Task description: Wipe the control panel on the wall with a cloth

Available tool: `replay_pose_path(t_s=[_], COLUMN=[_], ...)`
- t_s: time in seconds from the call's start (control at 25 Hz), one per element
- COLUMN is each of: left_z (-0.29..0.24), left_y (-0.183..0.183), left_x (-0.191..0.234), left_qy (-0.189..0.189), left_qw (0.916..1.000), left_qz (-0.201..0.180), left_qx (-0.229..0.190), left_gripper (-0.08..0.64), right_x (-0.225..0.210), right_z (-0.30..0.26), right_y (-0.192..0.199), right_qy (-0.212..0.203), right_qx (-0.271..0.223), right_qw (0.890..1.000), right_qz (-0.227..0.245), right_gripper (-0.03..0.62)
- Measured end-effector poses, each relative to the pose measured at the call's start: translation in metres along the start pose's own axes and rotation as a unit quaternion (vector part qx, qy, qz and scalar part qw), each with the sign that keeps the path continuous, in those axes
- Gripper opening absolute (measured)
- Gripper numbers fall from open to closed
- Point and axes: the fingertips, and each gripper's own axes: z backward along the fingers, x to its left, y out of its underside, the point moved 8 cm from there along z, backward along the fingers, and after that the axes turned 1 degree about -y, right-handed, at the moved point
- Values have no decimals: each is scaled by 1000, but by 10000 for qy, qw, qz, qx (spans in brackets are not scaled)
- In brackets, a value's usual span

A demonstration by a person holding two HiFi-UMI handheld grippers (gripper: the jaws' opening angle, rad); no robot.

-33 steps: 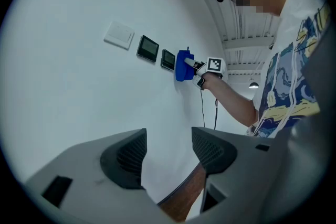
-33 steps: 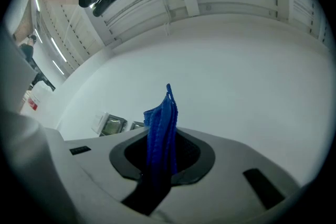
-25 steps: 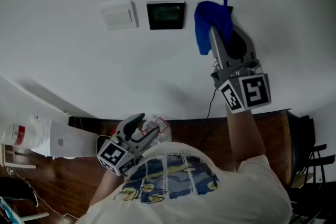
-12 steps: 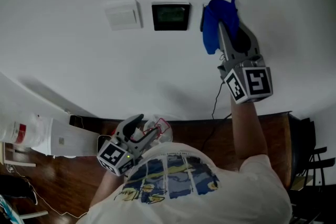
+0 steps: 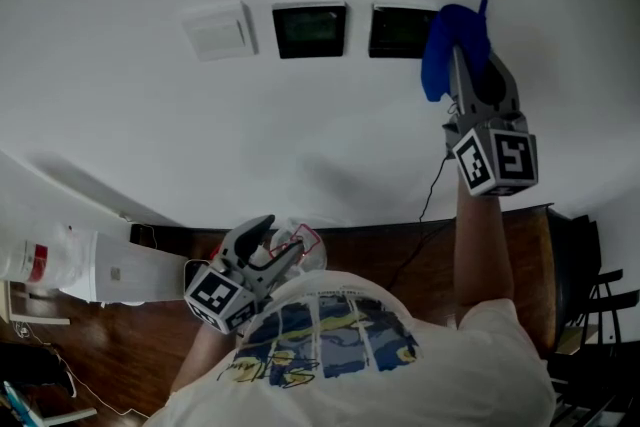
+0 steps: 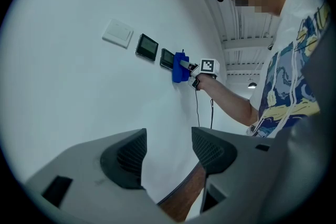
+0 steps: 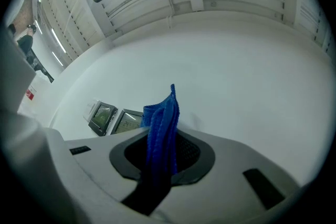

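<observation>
Head view: two panels (image 5: 310,30) (image 5: 402,31), one switch (image 5: 220,30), one cloth (image 5: 443,55) in right tongs (image 5: 462,65).

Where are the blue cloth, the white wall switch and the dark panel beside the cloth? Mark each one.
blue cloth (image 5: 447,50), head view, middle of the bunched fabric.
white wall switch (image 5: 218,30), head view, centre of its plate.
dark panel (image 5: 398,31) beside the cloth, head view, centre of its visible screen.

Panel partly covered
The cloth (image 5: 452,50) hides the right edge of the right-hand wall panel (image 5: 398,31); its dim readout is too small to read.
</observation>
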Motion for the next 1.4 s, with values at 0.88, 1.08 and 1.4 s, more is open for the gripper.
replay_pose_path(t_s=[0.88, 1.08, 1.4], left_z=[-4, -10, -11], left_y=[3, -1, -4], left_x=[1, 2, 8], left_qy=[-7, 7, 9], left_qw=[9999, 10000, 9998], left_qz=[17, 17, -155], left_qx=[106, 93, 99], left_gripper=[242, 242, 242], right_x=[33, 44, 54], right_z=[87, 112, 130], right_y=[-14, -9, 0], right_qy=[-164, -201, -321], right_qx=[74, 231, 388], right_qw=[9996, 9986, 9973], right_qz=[-211, -420, -534], right_gripper=[97, 97, 97])
